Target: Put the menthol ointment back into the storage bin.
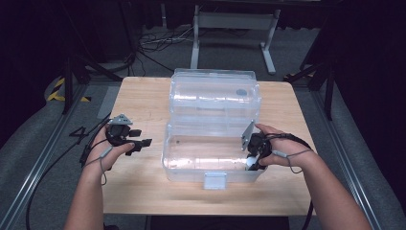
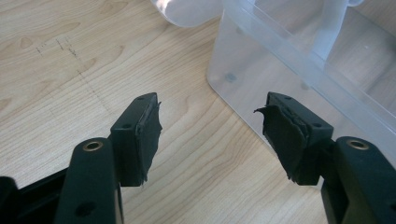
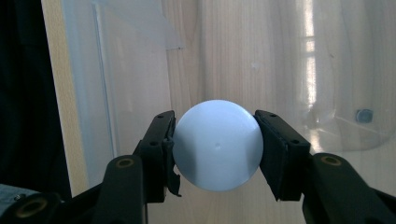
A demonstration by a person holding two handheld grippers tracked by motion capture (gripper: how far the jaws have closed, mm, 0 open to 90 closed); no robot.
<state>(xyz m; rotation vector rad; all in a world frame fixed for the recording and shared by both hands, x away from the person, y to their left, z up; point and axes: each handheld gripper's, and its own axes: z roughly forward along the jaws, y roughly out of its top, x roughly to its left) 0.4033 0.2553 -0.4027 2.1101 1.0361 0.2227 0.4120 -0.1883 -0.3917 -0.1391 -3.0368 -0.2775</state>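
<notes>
White ball [image 3: 217, 150] sits clamped between the jaws of my right gripper [image 1: 253, 152], at the lower right of the high view, inside the right end of the clear bin [image 1: 191, 165]. My left gripper [image 1: 125, 135] is at left centre, over the wooden table [image 1: 139, 98] just beside the bin, jaws spread apart and holding nothing.

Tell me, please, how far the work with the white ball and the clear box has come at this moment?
Done: the clear box stands with its lid open on the table, and the right gripper has the white ball clamped between its jaws. In hand: that gripper is at the right end of the box. Left, probably: releasing the ball and closing the lid. The left gripper waits open beside the box.
</notes>
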